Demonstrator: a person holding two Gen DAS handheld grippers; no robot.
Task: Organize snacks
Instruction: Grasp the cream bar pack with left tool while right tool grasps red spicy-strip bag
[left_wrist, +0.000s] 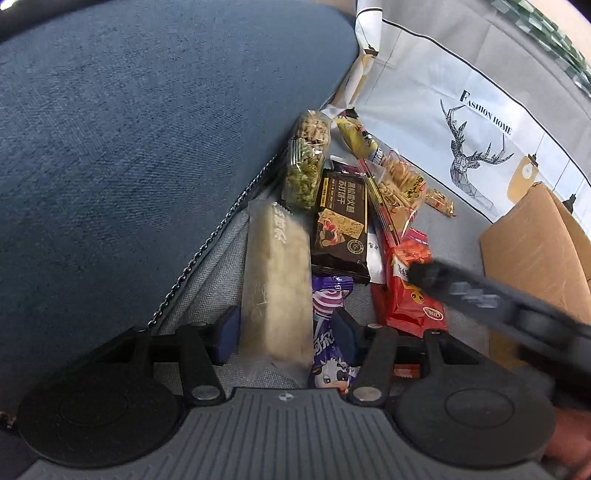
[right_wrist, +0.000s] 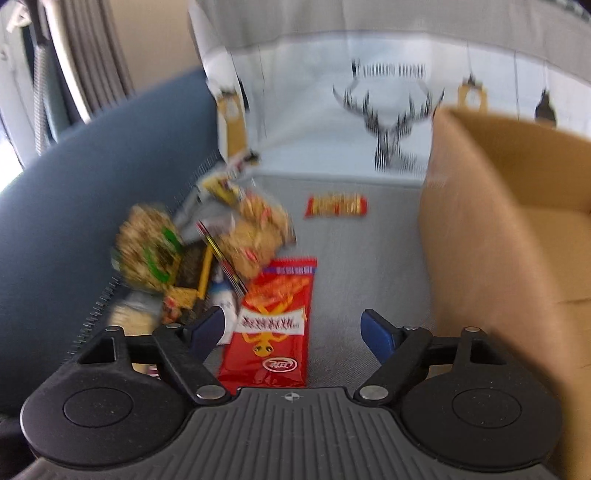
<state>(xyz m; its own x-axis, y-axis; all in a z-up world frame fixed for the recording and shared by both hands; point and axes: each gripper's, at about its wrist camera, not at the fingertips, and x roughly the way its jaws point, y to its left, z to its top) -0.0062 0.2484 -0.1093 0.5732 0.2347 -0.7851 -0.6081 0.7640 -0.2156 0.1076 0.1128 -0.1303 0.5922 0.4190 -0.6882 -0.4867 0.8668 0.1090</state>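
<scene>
On the grey cushion (left_wrist: 207, 291), beside the blue sofa arm (left_wrist: 129, 155), my snack pile lies heaped against the left side. My left gripper (left_wrist: 286, 334) stands about half open, its blue pads either side of a long pale wrapped bar (left_wrist: 275, 288) and a purple candy packet (left_wrist: 328, 306); neither pad seems to press on them, so it holds nothing. Farther off I see a black cracker pack (left_wrist: 341, 229), a clear bag of green and brown nuts (left_wrist: 306, 158) and a yellow-wrapped snack (left_wrist: 356, 134). To the right lies a red snack bag (right_wrist: 273, 325), with one finger of my other gripper crossing over it in the left view. My right gripper (right_wrist: 295, 330) is spread wide above the near end of that red bag, pads clear of it, holding nothing. A small red-and-gold packet (right_wrist: 335, 206) lies alone, far on the cushion. At the right stands an open cardboard box (right_wrist: 491, 236), and behind everything a white deer-print cloth (left_wrist: 461, 122).
</scene>
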